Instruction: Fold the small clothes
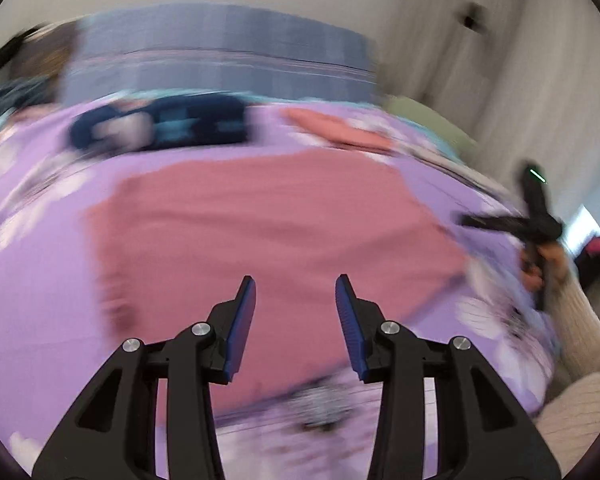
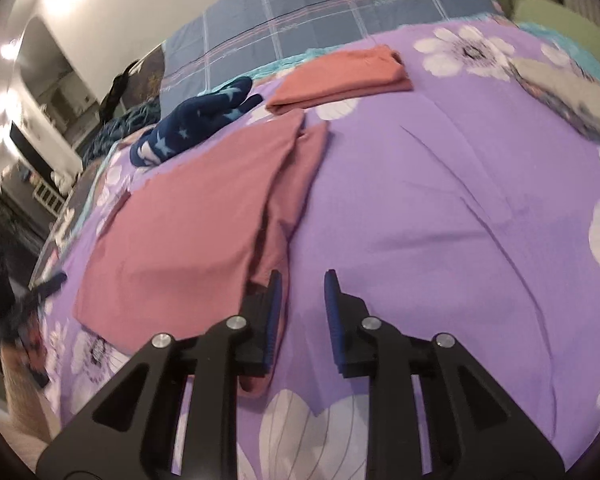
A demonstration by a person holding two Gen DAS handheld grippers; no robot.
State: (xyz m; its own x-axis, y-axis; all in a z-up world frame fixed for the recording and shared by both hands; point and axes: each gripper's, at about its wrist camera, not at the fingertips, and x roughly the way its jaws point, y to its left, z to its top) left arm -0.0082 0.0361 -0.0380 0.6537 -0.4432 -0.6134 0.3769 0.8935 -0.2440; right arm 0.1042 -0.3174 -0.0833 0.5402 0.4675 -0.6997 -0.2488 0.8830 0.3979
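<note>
Right wrist view shows a pink garment point(image 2: 188, 224) spread on the purple flowered bedspread point(image 2: 440, 208), toward the bed's left side, with one long strip along its right edge already turned over onto itself. That looks like a first fold only; the piece is still large and flat, so most of its folding remains. Beyond it, near the far edge of the bedspread, a salmon garment point(image 2: 340, 76) lies as a neat folded stack, which I judge finished. A dark blue star-print garment point(image 2: 196, 120) sits crumpled at the far left, just beside the pink one's far corner, and appears not yet folded. So roughly one item is done, one begun, one waiting.

The right gripper point(image 2: 300, 308) hangs over the near right corner of the pink garment with its jaws apart and nothing between them; its left finger overlaps the cloth's edge, though I cannot tell whether it touches. The left gripper point(image 1: 296, 312), in a badly blurred view, is also spread wide and empty, above the pink garment's near edge.

To the right of the pink garment the bedspread lies bare across a wide stretch, giving plenty of room to swing cloth over or slide a finished piece. The left side is tighter: the garment's left edge comes near the bed's left edge. A grey folded item point(image 2: 568, 96) occupies the far right corner, well apart from the work.
</note>
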